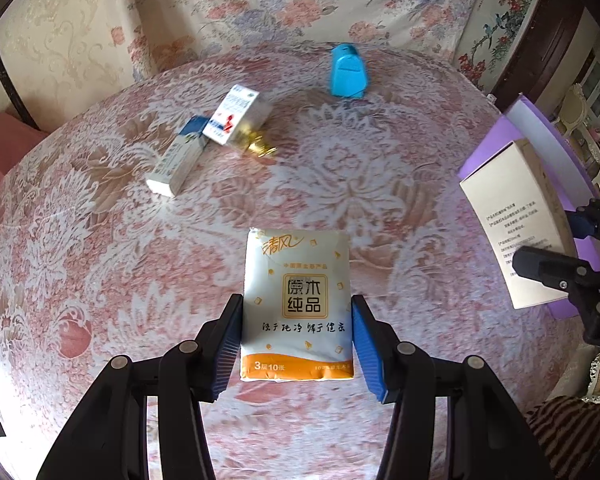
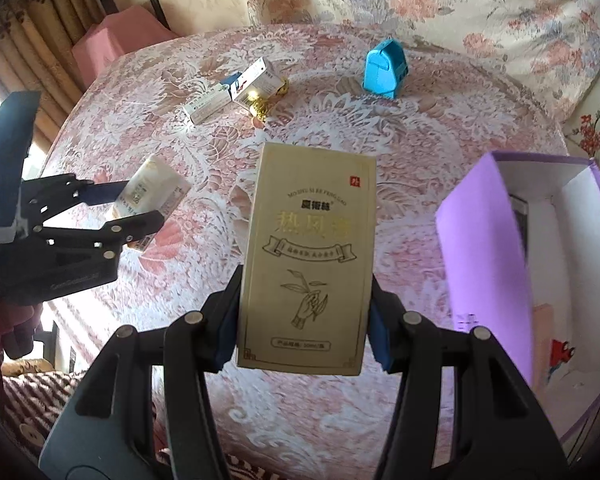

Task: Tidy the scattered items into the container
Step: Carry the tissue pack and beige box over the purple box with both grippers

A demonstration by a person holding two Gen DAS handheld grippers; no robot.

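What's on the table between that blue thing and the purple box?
Nothing: only bare lace tablecloth lies between the blue item and the purple box, seen in the right wrist view.

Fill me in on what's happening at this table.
A person is tidying with two handheld grippers. The left gripper is clamped on a tissue pack, and the right gripper holds a gold box beside the open purple container, which already has something inside. Two small cartons, a gold trinket and a blue object are on the lace tablecloth.
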